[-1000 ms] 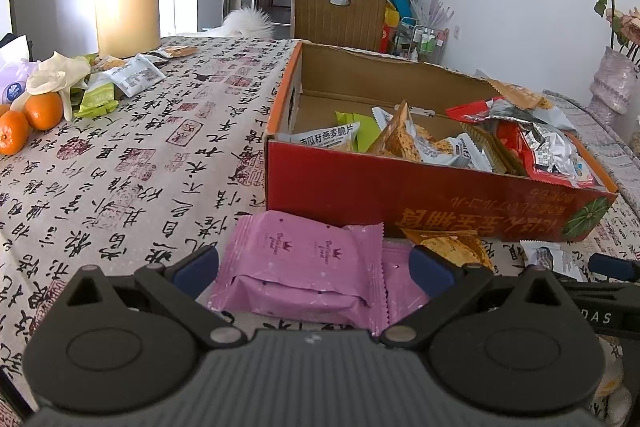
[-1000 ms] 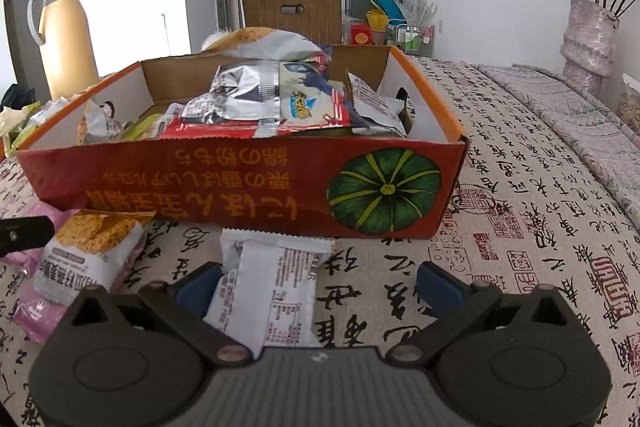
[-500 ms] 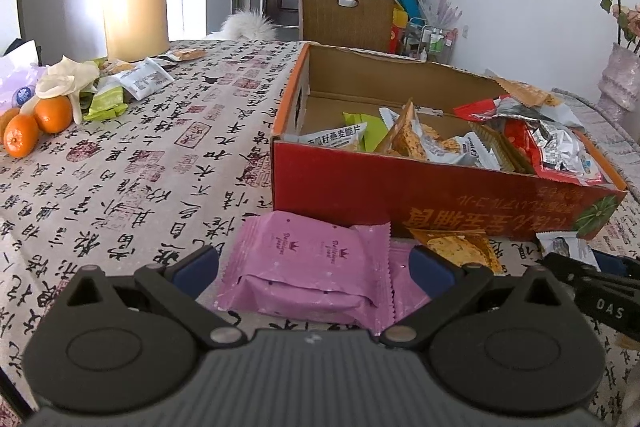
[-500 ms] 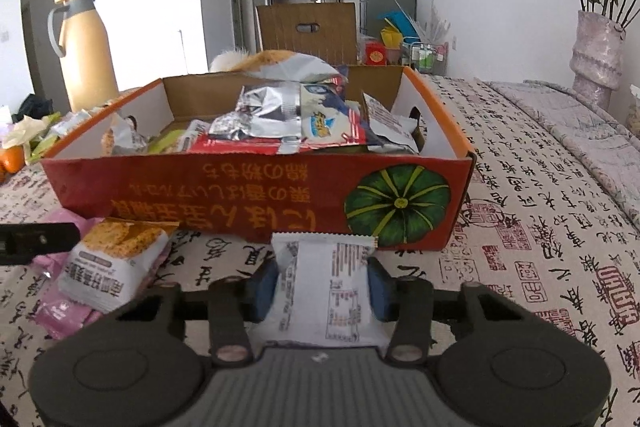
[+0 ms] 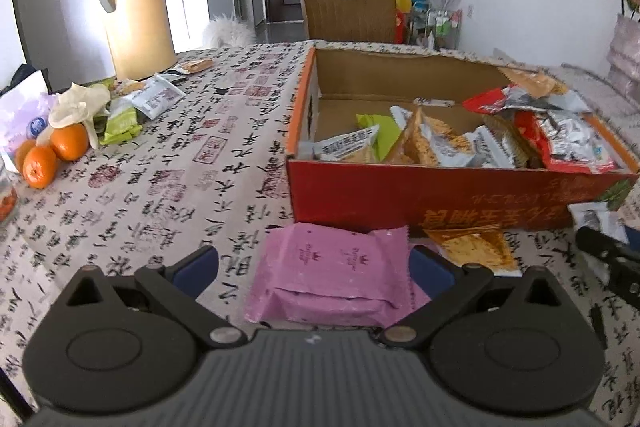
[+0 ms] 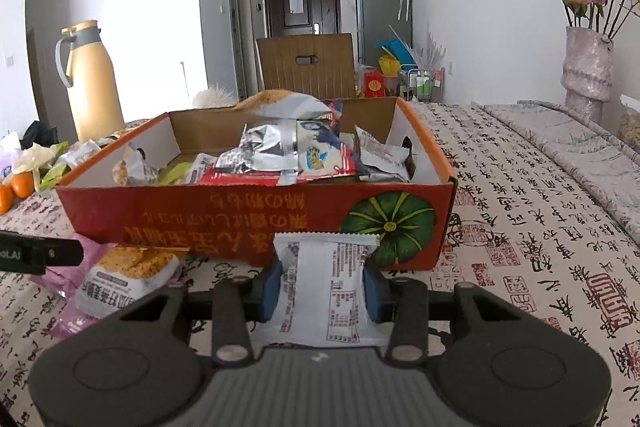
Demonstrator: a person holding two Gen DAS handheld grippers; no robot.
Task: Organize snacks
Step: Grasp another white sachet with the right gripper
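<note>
A red cardboard box (image 5: 420,199) (image 6: 248,223) holds several snack packets. My right gripper (image 6: 324,287) is shut on a white snack packet (image 6: 326,291) and holds it just in front of the box's near wall, off the table. My left gripper (image 5: 314,267) is open, its fingers on either side of a pink snack packet (image 5: 332,271) that lies on the table before the box. An orange-and-white cracker packet (image 6: 128,279) (image 5: 468,247) lies beside the pink one.
A yellow thermos (image 5: 134,7), oranges (image 5: 52,151) and loose packets (image 5: 152,95) sit at the far left of the table. A flower vase (image 6: 586,71) stands at the far right. A wooden chair (image 5: 348,9) is behind the table.
My right gripper closed on the white packet and lifted it. My left gripper rose a little, still open around the pink packet.
</note>
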